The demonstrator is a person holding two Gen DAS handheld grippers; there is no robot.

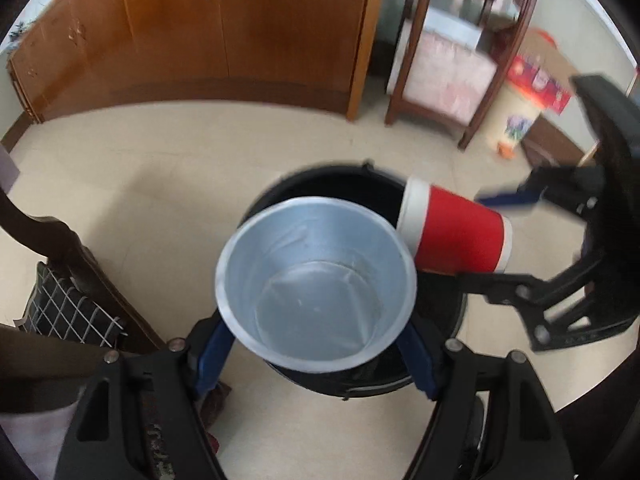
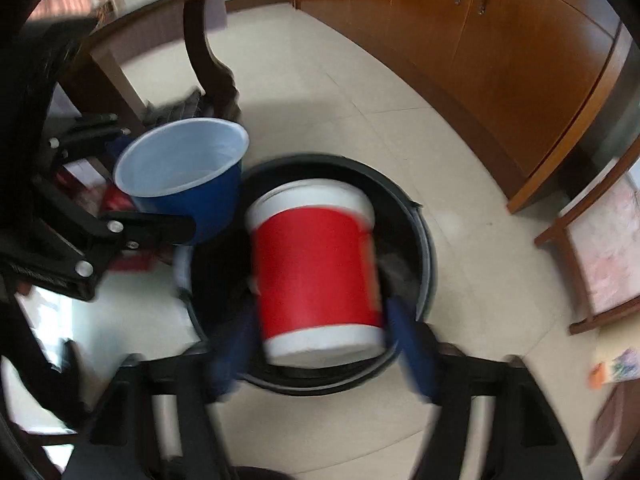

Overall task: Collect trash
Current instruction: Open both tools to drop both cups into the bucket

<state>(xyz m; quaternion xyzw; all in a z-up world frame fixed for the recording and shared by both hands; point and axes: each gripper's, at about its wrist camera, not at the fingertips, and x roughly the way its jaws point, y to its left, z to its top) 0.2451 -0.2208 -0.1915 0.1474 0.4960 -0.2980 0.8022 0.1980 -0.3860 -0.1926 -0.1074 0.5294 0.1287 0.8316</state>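
Observation:
My left gripper [image 1: 316, 360] is shut on a blue paper cup [image 1: 316, 288] with a pale inside, held mouth-up over a black trash bin [image 1: 352, 184] on the floor. The cup also shows in the right wrist view [image 2: 184, 184], at the bin's left rim. My right gripper [image 2: 324, 348] is shut on a red paper cup [image 2: 316, 268] with white bands, tilted over the bin [image 2: 424, 240]. In the left wrist view the red cup [image 1: 460, 236] lies on its side beside the blue cup, held by the right gripper [image 1: 480, 236]. Both cups look empty.
A wooden cabinet [image 1: 208, 32] stands behind the bin. A chair with a pink cushion [image 1: 452, 72] and a cardboard box [image 1: 536, 80] are at the right. A dark wooden table leg [image 2: 208, 60] and a checked cloth [image 1: 68, 312] are near the left.

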